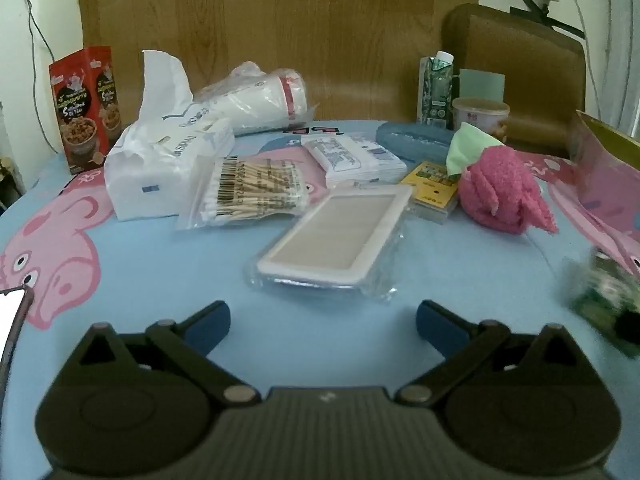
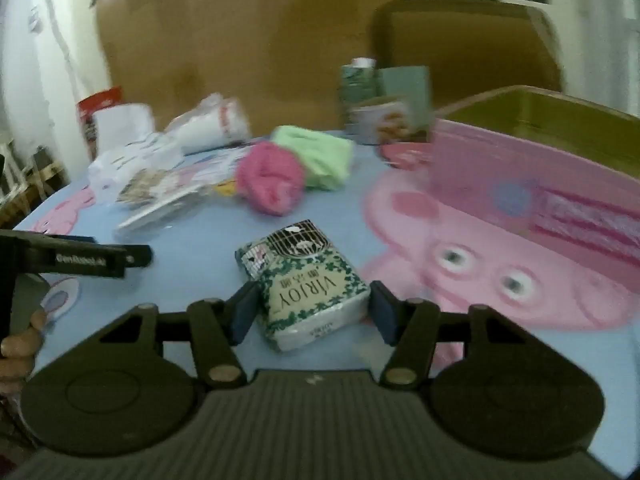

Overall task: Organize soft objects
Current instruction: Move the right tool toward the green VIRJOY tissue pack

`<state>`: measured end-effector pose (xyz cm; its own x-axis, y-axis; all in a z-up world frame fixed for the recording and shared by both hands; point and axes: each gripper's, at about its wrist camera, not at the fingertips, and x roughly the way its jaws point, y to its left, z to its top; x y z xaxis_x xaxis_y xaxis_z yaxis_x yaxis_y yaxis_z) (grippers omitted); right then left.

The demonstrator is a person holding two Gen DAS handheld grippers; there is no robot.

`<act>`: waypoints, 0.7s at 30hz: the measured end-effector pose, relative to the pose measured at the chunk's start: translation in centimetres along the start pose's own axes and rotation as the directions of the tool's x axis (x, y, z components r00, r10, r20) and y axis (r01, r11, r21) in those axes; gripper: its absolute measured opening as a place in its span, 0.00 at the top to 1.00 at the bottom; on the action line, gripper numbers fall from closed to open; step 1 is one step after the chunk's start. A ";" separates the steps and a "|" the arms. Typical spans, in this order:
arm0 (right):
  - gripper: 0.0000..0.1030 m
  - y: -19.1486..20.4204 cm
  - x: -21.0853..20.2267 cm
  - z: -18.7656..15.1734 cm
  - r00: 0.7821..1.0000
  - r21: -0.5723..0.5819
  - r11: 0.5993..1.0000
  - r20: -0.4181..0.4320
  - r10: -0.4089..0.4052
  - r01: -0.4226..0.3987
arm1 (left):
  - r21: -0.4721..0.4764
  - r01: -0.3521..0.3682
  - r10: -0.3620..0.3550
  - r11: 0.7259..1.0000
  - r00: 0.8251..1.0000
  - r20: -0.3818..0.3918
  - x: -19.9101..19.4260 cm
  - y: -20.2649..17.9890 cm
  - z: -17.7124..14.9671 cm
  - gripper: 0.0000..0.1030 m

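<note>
A green-patterned tissue pack [image 2: 304, 284] lies on the blue cloth between the jaws of my right gripper [image 2: 312, 312]. The jaws stand close on both sides of it, with a small gap at the right; it also shows blurred in the left wrist view [image 1: 604, 296]. A pink fluffy bundle [image 1: 500, 188] [image 2: 270, 182] and a light green cloth [image 1: 466, 146] [image 2: 320, 156] lie beyond. A large white tissue pack [image 1: 160, 164] sits at the left. My left gripper [image 1: 323, 322] is open and empty over the cloth.
A pink cardboard box [image 2: 540, 168] stands open at the right. A wrapped white device [image 1: 336, 236], cotton swabs [image 1: 256, 196], paper cups [image 1: 260, 100], a red snack box [image 1: 84, 108], a carton [image 1: 436, 88] and a bowl [image 1: 480, 114] crowd the table [image 1: 160, 280].
</note>
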<state>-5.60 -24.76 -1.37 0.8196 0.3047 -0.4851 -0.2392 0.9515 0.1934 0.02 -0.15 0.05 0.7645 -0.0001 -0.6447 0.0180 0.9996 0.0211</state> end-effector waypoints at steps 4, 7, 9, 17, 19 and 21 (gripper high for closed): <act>0.40 -1.3 -1.8 -0.9 0.997 0.030 0.997 0.028 -0.070 0.069 | 0.033 0.074 -0.073 0.997 0.997 -0.019 -0.2 -1.8 0.3 0.00; 0.38 -2.0 -2.2 -1.2 0.997 0.051 0.997 0.040 -0.068 0.066 | 0.076 0.158 -0.155 0.985 0.987 -0.040 -0.4 -4.0 0.4 0.00; 0.37 -2.0 -2.3 -1.3 0.996 0.046 0.997 0.050 -0.071 0.069 | 0.104 0.197 -0.193 0.975 0.980 -0.051 -0.7 -5.4 0.4 0.00; 0.29 -1.5 -2.6 -2.4 0.994 -0.028 0.997 0.075 -0.076 0.078 | 0.126 0.297 -0.281 0.947 0.951 -0.129 -1.0 -8.3 0.3 0.00; 0.28 -1.4 -2.6 -2.6 0.993 -0.043 0.995 0.080 -0.088 0.091 | 0.124 0.320 -0.304 0.939 0.944 -0.129 -1.2 -8.5 0.3 0.00; 0.27 -1.7 -2.6 -2.7 0.992 -0.048 0.994 0.084 -0.092 0.096 | 0.136 0.330 -0.313 0.934 0.941 -0.129 -1.1 -8.6 0.4 0.00</act>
<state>-8.75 -27.01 -2.77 0.8790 0.2111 -0.4275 -0.1838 0.9774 0.1047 -0.71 -8.77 0.85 0.6302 -0.3097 -0.7120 0.3569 0.9299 -0.0886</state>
